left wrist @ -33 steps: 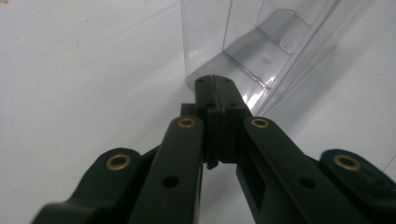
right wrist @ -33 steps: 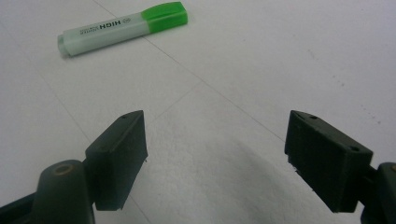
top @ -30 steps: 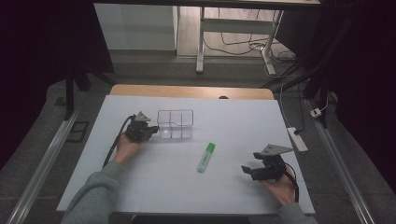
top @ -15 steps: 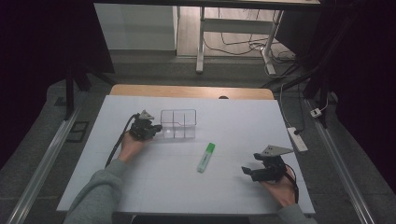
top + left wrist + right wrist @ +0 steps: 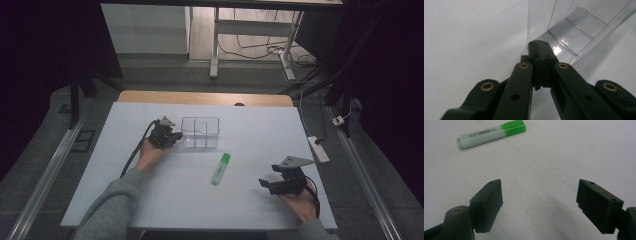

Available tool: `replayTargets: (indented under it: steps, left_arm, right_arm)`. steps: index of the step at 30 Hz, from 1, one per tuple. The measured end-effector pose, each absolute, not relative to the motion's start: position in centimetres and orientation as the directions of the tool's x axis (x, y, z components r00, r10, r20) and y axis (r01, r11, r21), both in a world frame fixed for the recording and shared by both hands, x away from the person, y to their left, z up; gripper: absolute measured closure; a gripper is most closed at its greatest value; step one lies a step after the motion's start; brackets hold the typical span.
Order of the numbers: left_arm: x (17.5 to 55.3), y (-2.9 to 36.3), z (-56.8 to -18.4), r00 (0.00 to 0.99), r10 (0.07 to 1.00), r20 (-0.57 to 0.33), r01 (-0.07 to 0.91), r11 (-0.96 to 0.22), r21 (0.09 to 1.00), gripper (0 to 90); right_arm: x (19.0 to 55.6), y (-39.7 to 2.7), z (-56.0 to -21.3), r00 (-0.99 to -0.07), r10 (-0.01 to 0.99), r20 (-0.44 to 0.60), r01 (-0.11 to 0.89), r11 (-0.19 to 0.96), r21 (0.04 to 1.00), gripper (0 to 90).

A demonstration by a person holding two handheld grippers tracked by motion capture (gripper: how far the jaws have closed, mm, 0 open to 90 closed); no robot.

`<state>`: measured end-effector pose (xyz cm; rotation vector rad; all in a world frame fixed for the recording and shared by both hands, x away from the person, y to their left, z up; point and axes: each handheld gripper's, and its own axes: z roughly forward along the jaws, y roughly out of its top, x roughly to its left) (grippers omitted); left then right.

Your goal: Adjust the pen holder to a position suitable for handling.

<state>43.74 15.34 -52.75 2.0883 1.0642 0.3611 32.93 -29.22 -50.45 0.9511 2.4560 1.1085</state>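
The bench point(image 5: 250, 210) filled the middle of the high view as a broad white sheet, its wooden far edge showing along the top; grey floor and dark surroundings lay around it, with a white power strip point(image 5: 318, 149) just off its right edge.

A person's grey sleeve point(image 5: 107, 212) came in from the lower left of that view; the hand at its end held the left gripper point(image 5: 175, 136) left of centre.

The clear plastic box point(image 5: 200, 132), divided into compartments, stood upright just left of centre in the upper half of the bench; the left gripper's tip was right at the box's left wall. In the left gripper view the box point(image 5: 576, 27) rose in the upper right of the frame; the left gripper point(image 5: 538, 45) had its jaws clenched tight together with a thin clear wall of the box seeming to run between them, though whether they pinched that wall or merely pressed against it could not be told.

The right gripper point(image 5: 265, 182) rested in the lower right of the high view, well apart from the box; in the right gripper view the right gripper point(image 5: 539, 202) stood released, its jaws wide apart over bare bench.

The green-capped highlighter point(image 5: 220, 168) lay flat near the centre, between the two grippers and touching neither; in the right gripper view the highlighter point(image 5: 491, 133) lay at the upper left.
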Motion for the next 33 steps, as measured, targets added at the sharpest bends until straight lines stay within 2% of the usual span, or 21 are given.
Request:
replayTargets:
  steps: [25,33]
  left_arm:
    - [44.8,12.5,-52.8,0.653,0.753,-0.084,0.556,-0.401,0.728,88.6]
    - [44.2,13.6,-52.1,0.649,0.757,-0.075,0.546,-0.396,0.739,88.8]
  right_arm:
    - [32.9,-29.2,-50.6,-0.744,0.668,0.017,0.457,0.490,0.743,20.4]
    - [32.9,-29.4,-50.5,-0.742,0.670,0.021,0.455,0.481,0.749,20.4]
